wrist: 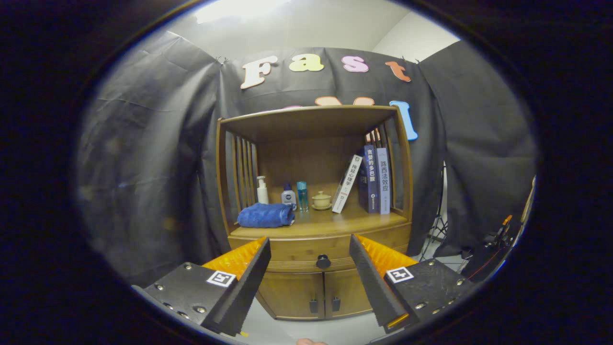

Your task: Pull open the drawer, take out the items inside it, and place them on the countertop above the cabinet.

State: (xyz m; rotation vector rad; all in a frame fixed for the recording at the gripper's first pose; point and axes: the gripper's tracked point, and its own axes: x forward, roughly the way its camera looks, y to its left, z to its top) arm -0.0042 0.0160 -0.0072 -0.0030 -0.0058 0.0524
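- our gripper (309, 244) hangs in the lower middle of the frame, jaws spread wide and holding nothing.
- between the jaws, further off, we see the drawer (316, 251) of the wooden cabinet (316, 287), shut, with its dark round knob (323, 261) just right of centre.
- below it are two closed cabinet doors (321, 297).
- the table (335, 221) above the drawer carries a folded blue towel (266, 215) at left, a white pump bottle (262, 190), two small bottles (294, 195), a lidded cup (321, 200) and three books (371, 179) at right, one of them leaning.
- a fingertip (311, 341) shows at the bottom edge.
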